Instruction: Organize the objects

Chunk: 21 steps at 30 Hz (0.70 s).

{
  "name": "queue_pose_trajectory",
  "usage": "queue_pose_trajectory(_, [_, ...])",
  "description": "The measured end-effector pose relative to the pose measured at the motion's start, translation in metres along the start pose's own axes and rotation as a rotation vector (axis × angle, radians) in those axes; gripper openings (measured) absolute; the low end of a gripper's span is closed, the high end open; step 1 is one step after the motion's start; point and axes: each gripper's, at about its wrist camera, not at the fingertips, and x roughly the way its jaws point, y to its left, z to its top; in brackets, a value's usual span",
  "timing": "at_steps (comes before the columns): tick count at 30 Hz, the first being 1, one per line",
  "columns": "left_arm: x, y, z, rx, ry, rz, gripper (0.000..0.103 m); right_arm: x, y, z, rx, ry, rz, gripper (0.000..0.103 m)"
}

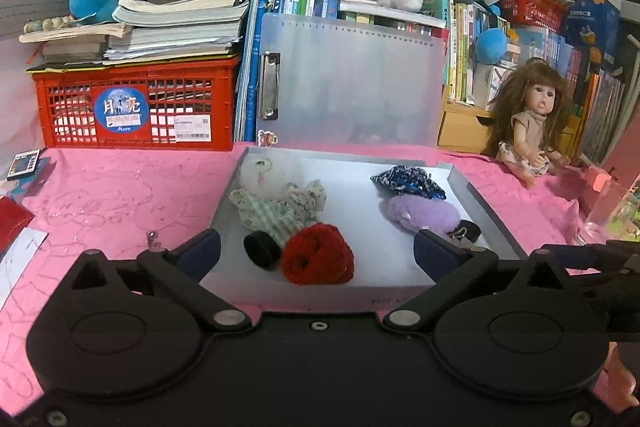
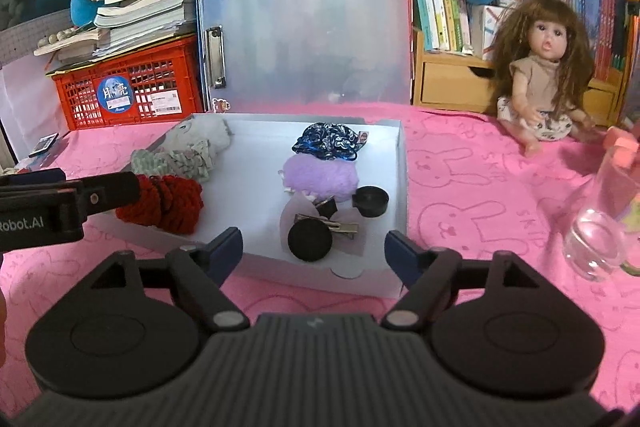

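Observation:
An open white box lies on the pink cloth, its frosted lid upright behind it. Inside are a red yarn scrunchie, a white-and-green plush, a purple fluffy piece, a blue patterned scrunchie, black round pieces and a metal hair clip. My left gripper is open and empty over the box's near edge. My right gripper is open and empty at the box's near right.
A doll sits at the right. A clear glass stands at the far right. A red crate with stacked books stands back left. Bookshelves and plush toys fill the back.

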Motion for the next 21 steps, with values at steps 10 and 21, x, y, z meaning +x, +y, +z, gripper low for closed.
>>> queue_pose_trajectory(10, [-0.009, 0.006, -0.022, -0.008, 0.038, 0.028, 0.103, -0.009, 0.006, -0.017, -0.021, 0.016, -0.023, 0.093])
queue_pose_trajectory(21, [-0.007, 0.017, -0.045, -0.006, 0.088, 0.066, 0.103, -0.004, 0.006, -0.036, 0.001, 0.064, -0.040, 0.094])
